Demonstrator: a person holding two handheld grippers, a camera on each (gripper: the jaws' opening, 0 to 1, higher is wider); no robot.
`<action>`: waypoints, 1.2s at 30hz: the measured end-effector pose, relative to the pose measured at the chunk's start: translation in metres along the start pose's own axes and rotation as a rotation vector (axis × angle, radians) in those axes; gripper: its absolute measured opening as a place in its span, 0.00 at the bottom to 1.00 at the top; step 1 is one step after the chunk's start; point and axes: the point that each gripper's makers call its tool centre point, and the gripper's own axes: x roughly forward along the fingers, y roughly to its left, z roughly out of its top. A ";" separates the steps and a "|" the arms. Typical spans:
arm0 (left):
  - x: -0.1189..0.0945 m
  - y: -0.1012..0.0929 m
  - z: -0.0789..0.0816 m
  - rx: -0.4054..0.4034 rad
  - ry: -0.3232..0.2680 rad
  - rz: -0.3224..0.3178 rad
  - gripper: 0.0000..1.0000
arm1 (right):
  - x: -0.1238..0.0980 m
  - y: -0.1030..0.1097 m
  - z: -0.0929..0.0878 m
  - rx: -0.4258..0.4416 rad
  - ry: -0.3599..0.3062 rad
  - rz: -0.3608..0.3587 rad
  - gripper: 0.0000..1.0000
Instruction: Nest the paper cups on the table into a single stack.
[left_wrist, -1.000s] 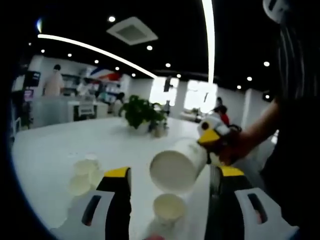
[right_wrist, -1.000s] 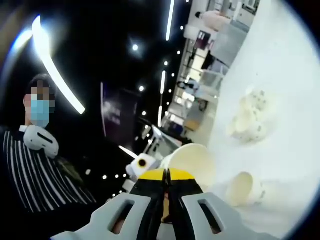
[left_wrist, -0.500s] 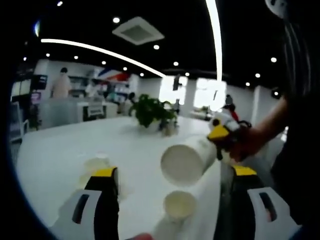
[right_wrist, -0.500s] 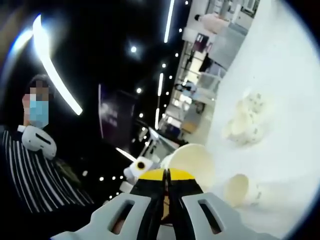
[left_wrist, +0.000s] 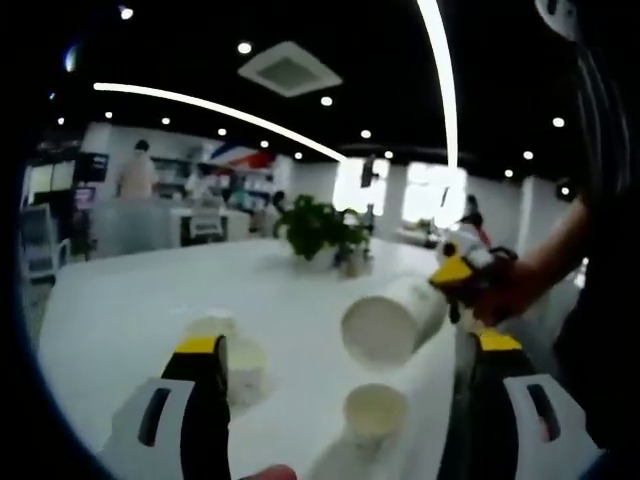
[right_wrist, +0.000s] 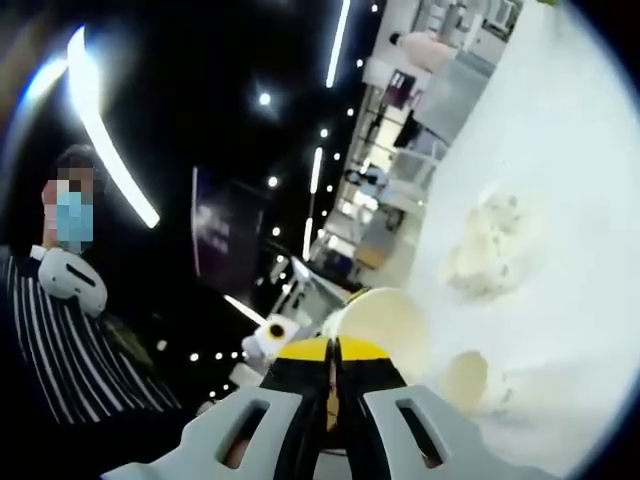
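A white paper cup (left_wrist: 388, 324) hangs on its side above the table, its round end facing me. My right gripper (left_wrist: 455, 272), held by a hand, is shut on its rim. In the right gripper view the same cup (right_wrist: 385, 318) sits just beyond the closed jaws of my right gripper (right_wrist: 333, 350). My left gripper (left_wrist: 348, 345) stands wide open, one jaw on each side of the held cup and nearer to me. A second cup (left_wrist: 375, 410) stands upright on the white table (left_wrist: 120, 300) below it. Several more cups (left_wrist: 235, 352) cluster by the left jaw.
A potted plant (left_wrist: 320, 230) stands at the table's far side. A person in a striped top (right_wrist: 70, 340) is beside the table. In the right gripper view, the lone cup (right_wrist: 465, 380) and the cluster of cups (right_wrist: 490, 255) lie on the table (right_wrist: 560, 200).
The left gripper view has shifted, so the cup cluster now sits closer to the left jaw. The held cup looks a little smaller and farther off. The right gripper keeps its hold.
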 end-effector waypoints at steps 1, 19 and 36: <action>0.000 0.002 -0.001 -0.004 0.004 0.008 0.99 | 0.001 0.002 0.002 -0.014 0.000 -0.002 0.00; -0.008 0.029 -0.013 0.005 0.033 0.135 0.99 | 0.001 -0.005 0.001 -0.481 0.327 -0.236 0.00; -0.024 0.045 -0.029 -0.023 0.074 0.205 0.99 | 0.002 -0.012 -0.009 -0.873 0.623 -0.306 0.00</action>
